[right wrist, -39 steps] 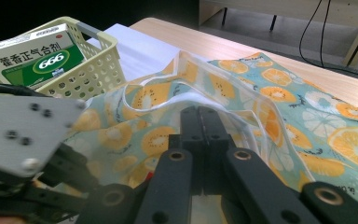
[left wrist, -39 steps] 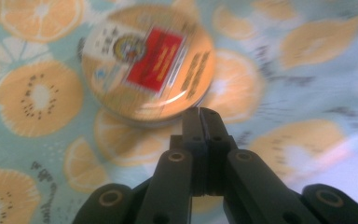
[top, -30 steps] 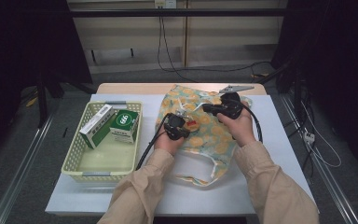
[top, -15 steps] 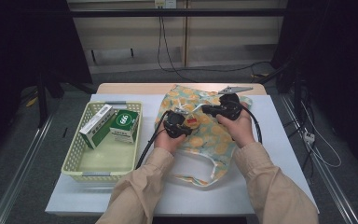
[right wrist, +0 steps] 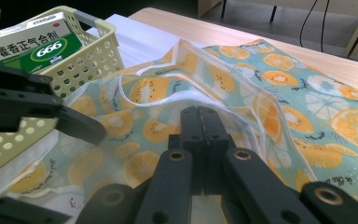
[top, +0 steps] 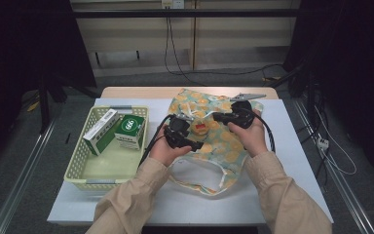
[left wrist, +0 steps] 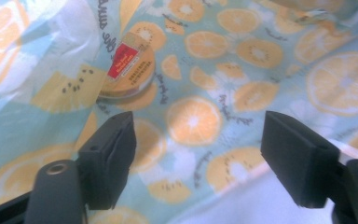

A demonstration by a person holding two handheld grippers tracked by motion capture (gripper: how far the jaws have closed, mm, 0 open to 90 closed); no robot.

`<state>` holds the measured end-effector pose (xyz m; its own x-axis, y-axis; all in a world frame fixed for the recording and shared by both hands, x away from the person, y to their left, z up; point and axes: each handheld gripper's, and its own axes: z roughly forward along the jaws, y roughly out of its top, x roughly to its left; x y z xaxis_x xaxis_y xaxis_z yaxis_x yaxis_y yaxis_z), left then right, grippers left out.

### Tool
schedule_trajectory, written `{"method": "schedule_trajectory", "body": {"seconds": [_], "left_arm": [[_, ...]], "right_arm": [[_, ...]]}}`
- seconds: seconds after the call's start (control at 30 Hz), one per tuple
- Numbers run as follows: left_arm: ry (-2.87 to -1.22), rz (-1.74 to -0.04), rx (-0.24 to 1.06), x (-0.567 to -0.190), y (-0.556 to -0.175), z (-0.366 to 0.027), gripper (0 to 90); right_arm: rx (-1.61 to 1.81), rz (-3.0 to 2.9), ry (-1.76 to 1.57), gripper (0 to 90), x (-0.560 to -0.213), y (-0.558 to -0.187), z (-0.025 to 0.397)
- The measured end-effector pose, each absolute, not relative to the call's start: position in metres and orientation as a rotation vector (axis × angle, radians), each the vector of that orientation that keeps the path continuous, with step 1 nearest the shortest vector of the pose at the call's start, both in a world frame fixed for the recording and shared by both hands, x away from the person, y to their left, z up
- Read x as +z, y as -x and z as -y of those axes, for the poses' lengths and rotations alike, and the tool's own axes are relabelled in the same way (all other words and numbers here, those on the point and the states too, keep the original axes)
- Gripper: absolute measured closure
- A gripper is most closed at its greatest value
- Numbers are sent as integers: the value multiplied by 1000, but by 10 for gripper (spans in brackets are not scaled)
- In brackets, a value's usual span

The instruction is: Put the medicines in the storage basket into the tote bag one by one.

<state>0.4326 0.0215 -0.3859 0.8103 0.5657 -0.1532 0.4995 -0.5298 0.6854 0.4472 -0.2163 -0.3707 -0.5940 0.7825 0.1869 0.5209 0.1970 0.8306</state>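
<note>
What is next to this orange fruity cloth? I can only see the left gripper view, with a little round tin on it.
Observer: That cloth is a bag, and a pale green basket sits beside it on the table, on the person's left.
Operator: Is anything in the basket?
Observer: Yes, two boxes: a long white-and-green box and a green box marked 666.
Operator: What is the other gripper doing?
Observer: The right gripper has its jaws shut, right at the bag's clear-edged opening. I cannot tell if they pinch it.
</note>
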Motion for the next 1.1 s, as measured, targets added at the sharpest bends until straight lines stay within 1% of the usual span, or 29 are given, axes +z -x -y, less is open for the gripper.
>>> {"method": "schedule_trajectory", "body": {"seconds": [0.07,0.2,0.3,0.5,0.6,0.73,1.1], "left_arm": [[-2239,-769,99,-382,-430,-25,236],[-2242,-778,139,-374,-426,-36,203],[-2232,-774,128,-370,-425,-44,174],[-2228,-786,138,-363,-427,-64,140],[-2225,-779,119,-360,-426,-71,136],[-2229,-775,143,-353,-425,-81,127],[-2210,-792,143,-342,-429,-107,110]], "right_arm": [[1347,-2202,-1240,900,-372,-446,216],[1344,-2205,-1236,900,-373,-445,216],[1345,-2203,-1237,900,-373,-444,216],[1343,-2203,-1239,900,-373,-442,218],[1343,-2205,-1238,900,-373,-441,218],[1346,-2202,-1232,900,-372,-441,218],[1340,-2209,-1228,900,-374,-440,217]]}}
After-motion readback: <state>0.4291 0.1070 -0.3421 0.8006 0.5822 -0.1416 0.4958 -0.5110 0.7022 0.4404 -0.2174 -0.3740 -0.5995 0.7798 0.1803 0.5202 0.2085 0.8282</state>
